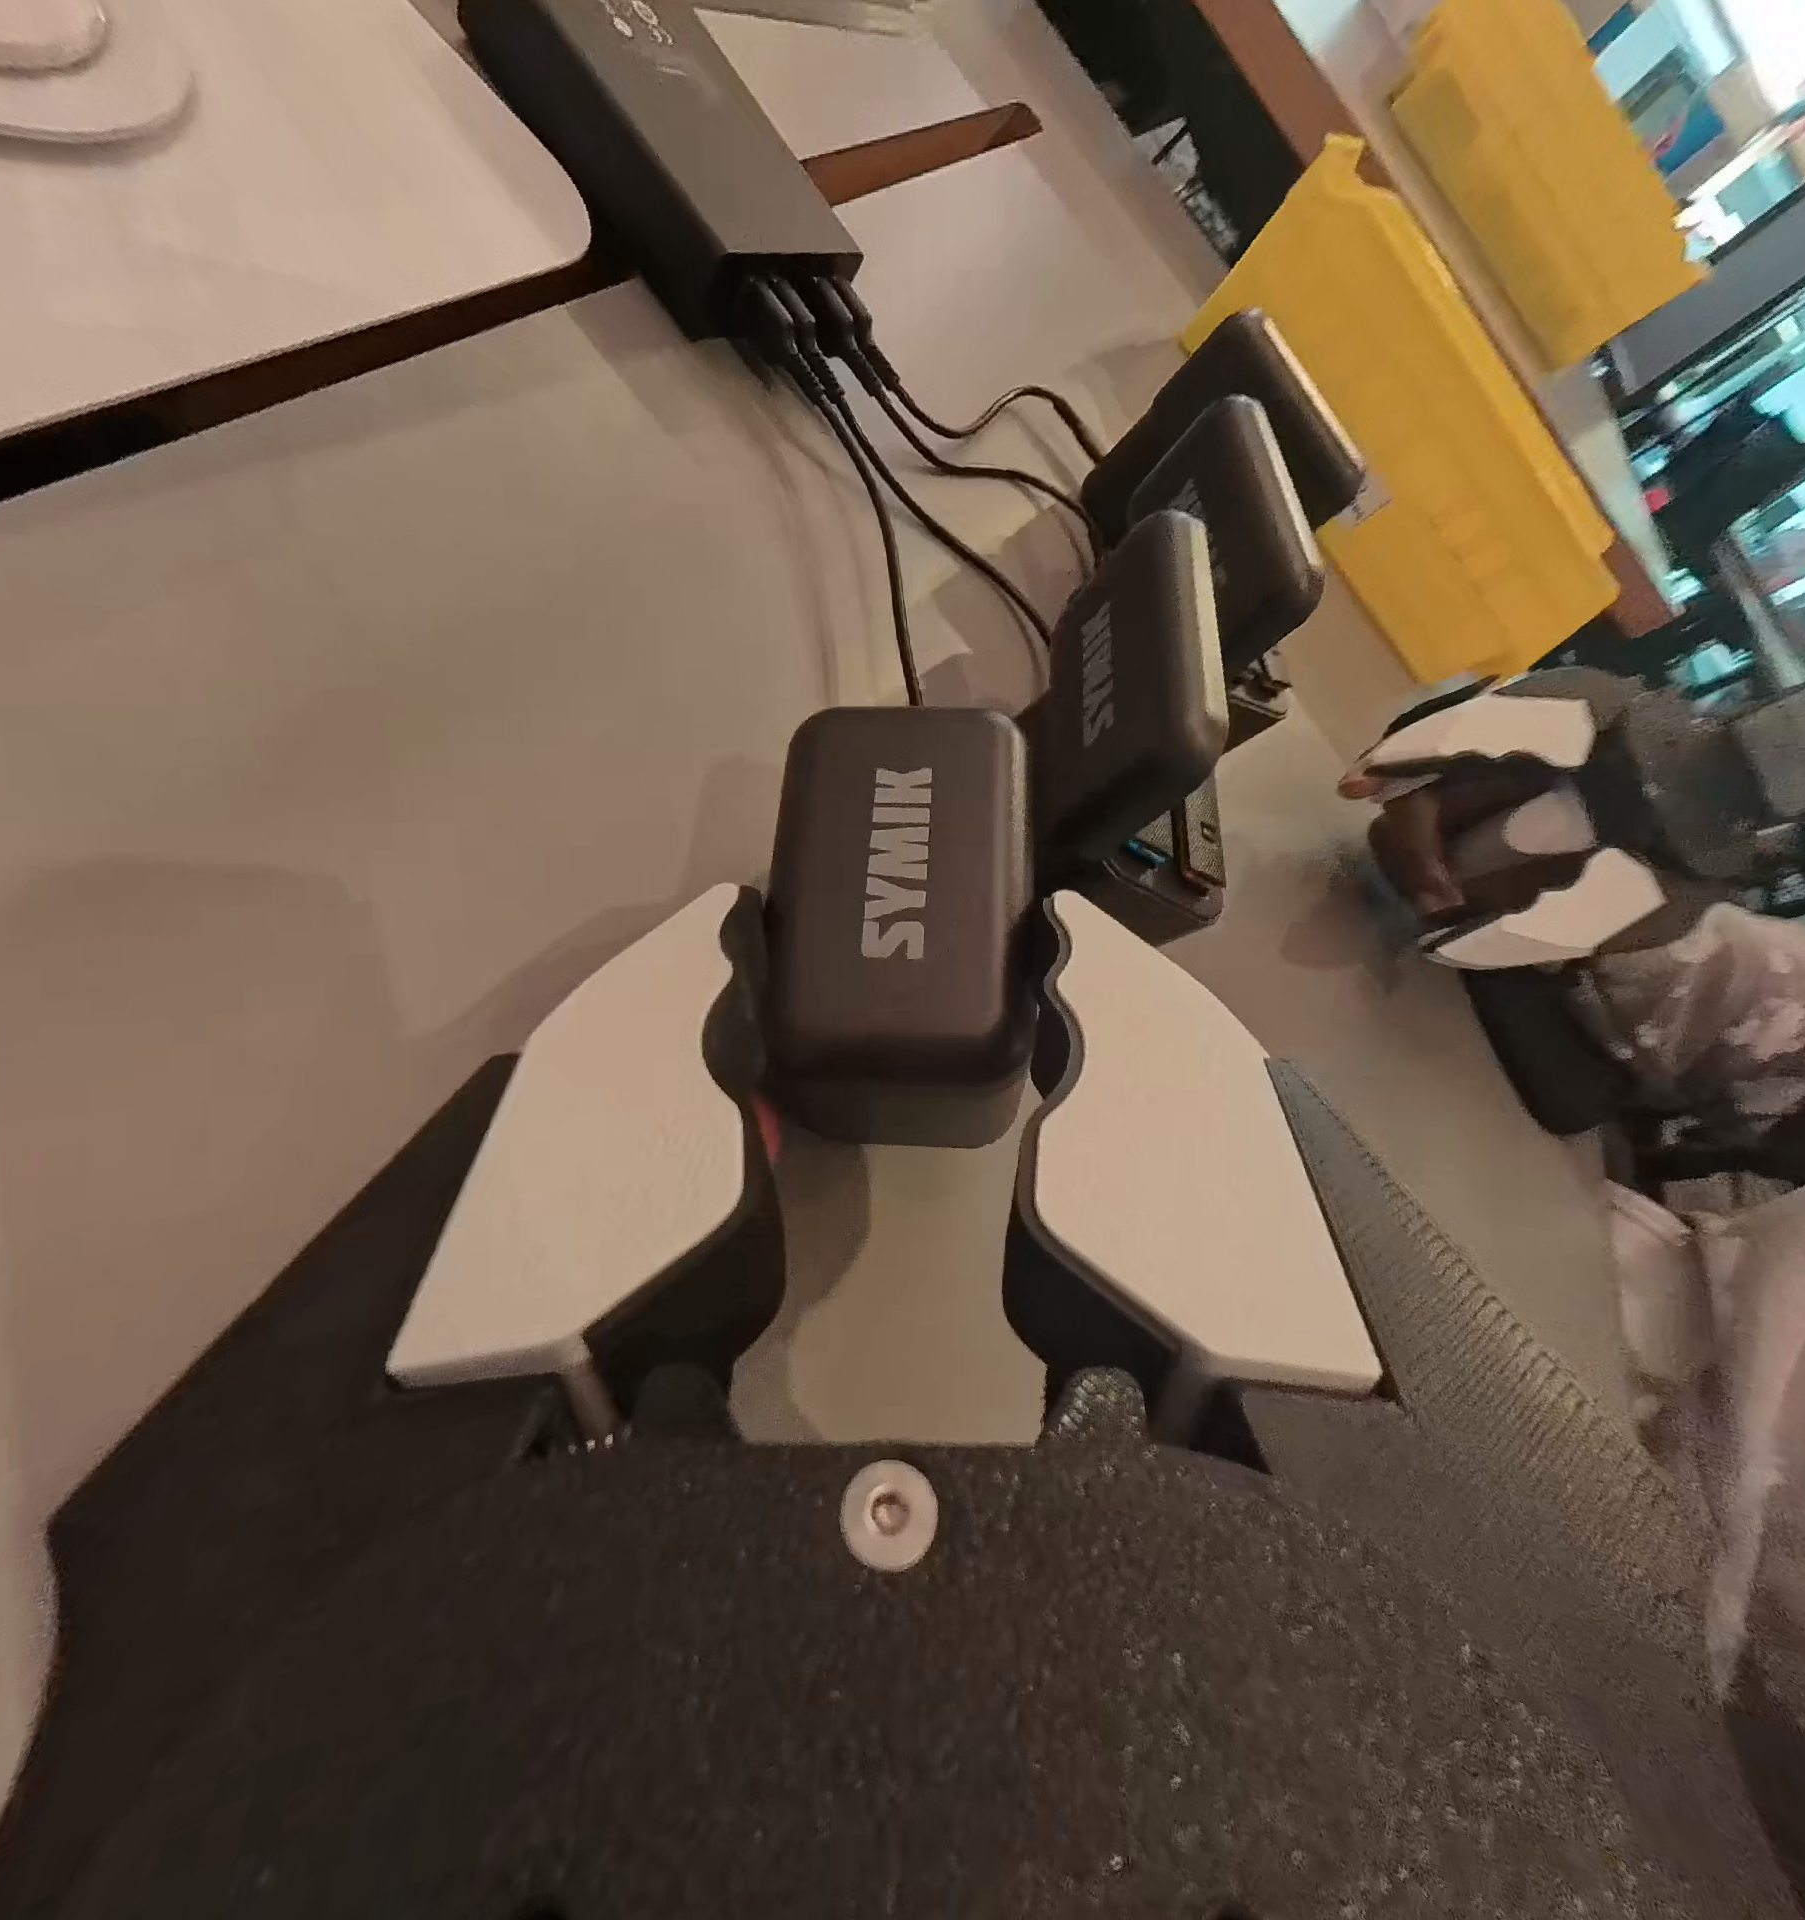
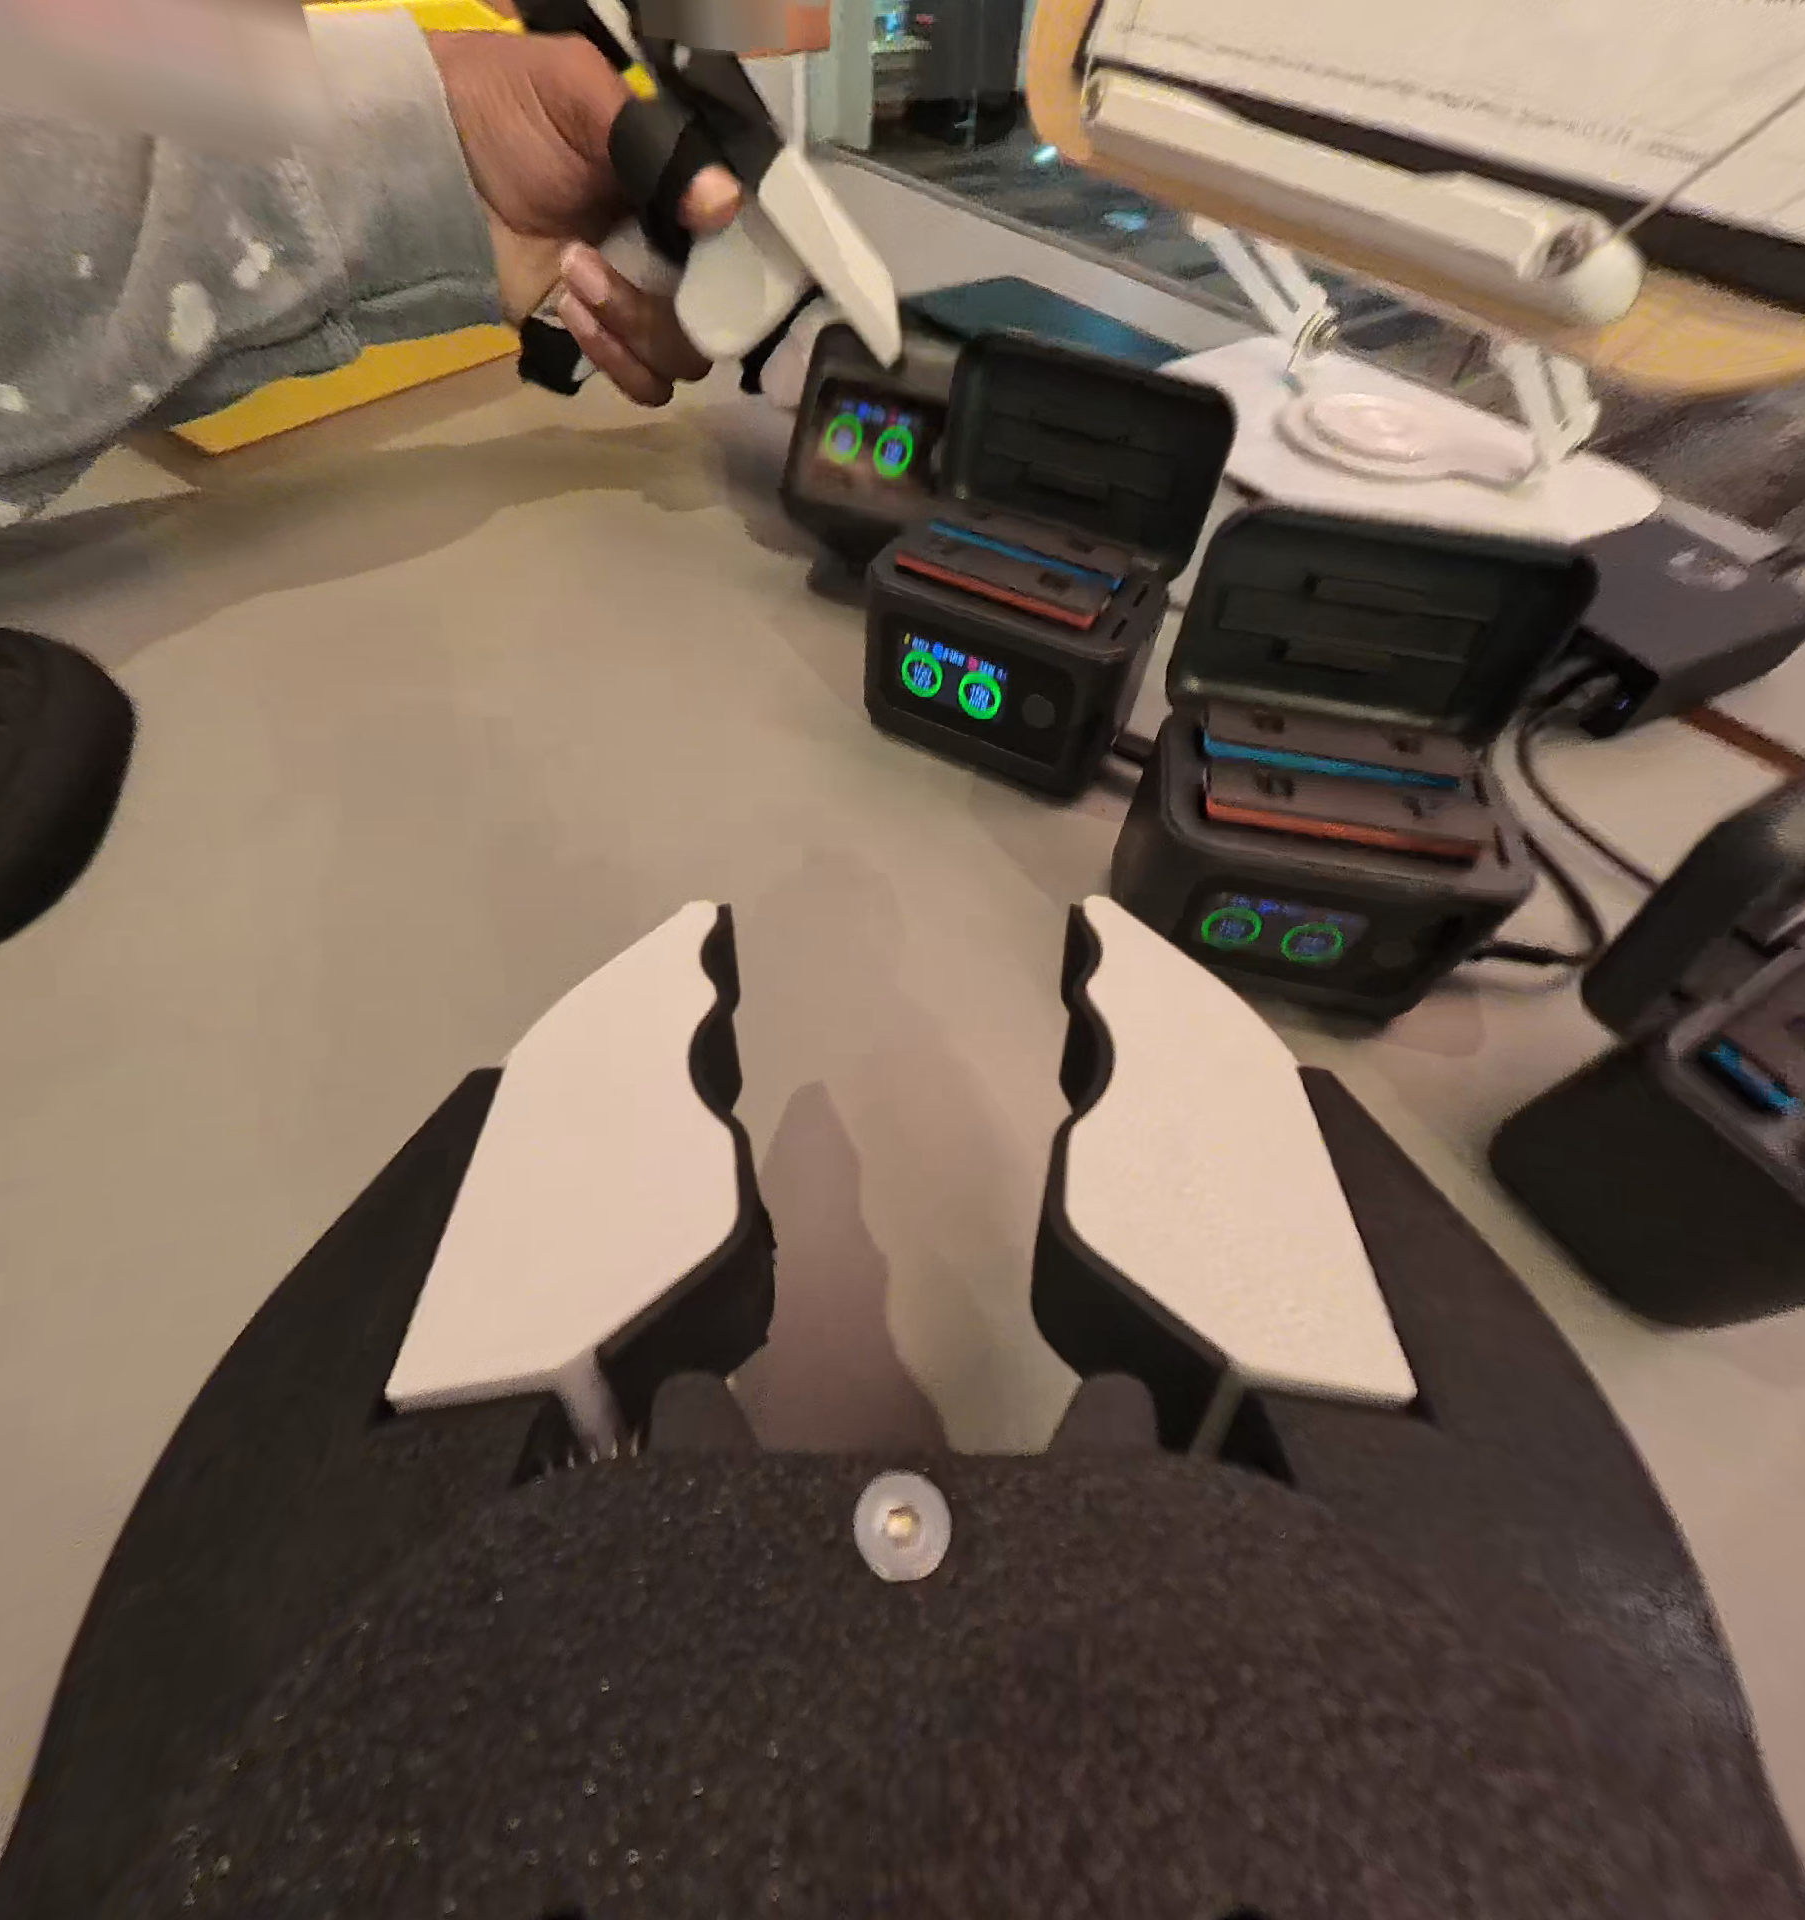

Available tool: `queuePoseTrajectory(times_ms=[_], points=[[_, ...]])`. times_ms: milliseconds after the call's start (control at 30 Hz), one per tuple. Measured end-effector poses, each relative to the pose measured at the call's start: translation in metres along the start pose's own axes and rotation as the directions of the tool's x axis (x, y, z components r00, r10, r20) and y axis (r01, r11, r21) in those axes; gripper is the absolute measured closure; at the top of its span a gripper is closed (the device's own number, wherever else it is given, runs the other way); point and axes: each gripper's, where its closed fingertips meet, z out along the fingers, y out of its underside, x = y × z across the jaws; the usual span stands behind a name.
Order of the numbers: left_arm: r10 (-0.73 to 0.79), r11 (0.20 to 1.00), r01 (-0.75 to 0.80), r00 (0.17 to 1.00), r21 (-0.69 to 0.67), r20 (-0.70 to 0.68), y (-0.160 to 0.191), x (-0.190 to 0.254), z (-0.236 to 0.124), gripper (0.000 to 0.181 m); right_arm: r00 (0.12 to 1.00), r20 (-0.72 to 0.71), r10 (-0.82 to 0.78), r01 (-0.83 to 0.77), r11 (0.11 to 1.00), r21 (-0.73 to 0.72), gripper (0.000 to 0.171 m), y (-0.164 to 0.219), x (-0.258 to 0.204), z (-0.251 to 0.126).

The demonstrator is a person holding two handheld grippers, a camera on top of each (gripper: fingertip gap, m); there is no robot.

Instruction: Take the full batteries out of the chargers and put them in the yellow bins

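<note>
Several black battery chargers stand in a row on the grey table. My left gripper [image 1: 898, 930] is closed around the lid of the nearest charger [image 1: 898, 831], whose lid is down. The chargers behind it [image 1: 1137, 675] have raised lids. In the right wrist view the left gripper [image 2: 825, 281] sits on the far charger [image 2: 862, 447]. Two open chargers [image 2: 1012, 665] [image 2: 1313, 883] hold batteries with blue and orange edges and show green rings on their screens. A fourth open charger [image 2: 1708, 1122] is at the right edge. My right gripper [image 2: 898, 925] is open and empty above the bare table. Yellow bins [image 1: 1428, 436] stand behind the row.
A black power hub [image 1: 659, 145] with cables feeds the chargers; it also shows in the right wrist view [image 2: 1698, 613]. A white stand [image 2: 1397, 426] is behind the chargers. A black round object [image 2: 15, 790] lies at the left. A yellow bin [image 2: 358, 384] sits under the person's sleeve. My right fingertips sit around 20 cm from my left ones.
</note>
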Motion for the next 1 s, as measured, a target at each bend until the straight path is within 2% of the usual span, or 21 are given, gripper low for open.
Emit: queuePoseTrajectory(times_ms=[100, 200, 367, 467, 567, 733, 867, 1000], points=[[0.067, 0.998, -0.067, 0.997, -0.017, 0.049, 0.002, 0.006, 0.003, 0.131, 0.999, -0.028, -0.015, 0.016, 1.0, 0.005, 0.103, -0.023, -0.012, 0.024], [0.11, 0.994, -0.107, 0.99, -0.034, 0.092, 0.004, 0.01, 0.005, 0.131, 1.0, 0.002, -0.006, 0.006, 1.0, -0.001, 0.101, -0.042, -0.038, 0.058], [0.121, 0.992, -0.117, 0.987, -0.042, 0.103, 0.008, 0.015, 0.004, 0.131, 0.999, 0.041, 0.03, -0.028, 0.998, -0.052, 0.097, -0.042, -0.067, 0.112], [0.11, 0.993, -0.107, 0.991, -0.04, 0.082, 0.009, 0.02, 0.007, 0.131, 1.0, 0.015, 0.0, 0.001, 0.998, -0.058, 0.098, -0.044, -0.065, 0.131], [0.092, 0.995, -0.09, 0.993, -0.034, 0.067, 0.009, 0.022, 0.01, 0.131, 1.0, 0.014, -0.001, 0.002, 0.997, -0.076, 0.104, -0.044, -0.062, 0.141], [-0.016, 1.0, 0.016, 0.998, 0.012, -0.055, 0.003, 0.036, 0.01, 0.131, 0.998, -0.033, 0.058, -0.062, 0.984, -0.165, 0.1, -0.034, -0.054, 0.15], [-0.054, 0.998, 0.055, 0.997, 0.029, -0.059, 0.0, 0.033, 0.009, 0.131, 0.995, -0.031, 0.093, -0.098, 0.957, -0.273, 0.098, -0.019, -0.053, 0.157], [-0.235, 0.964, 0.25, 0.961, 0.09, -0.142, -0.007, 0.024, 0.001, 0.133, 0.991, 0.01, 0.135, -0.129, 0.964, -0.23, 0.097, -0.024, -0.055, 0.152]])
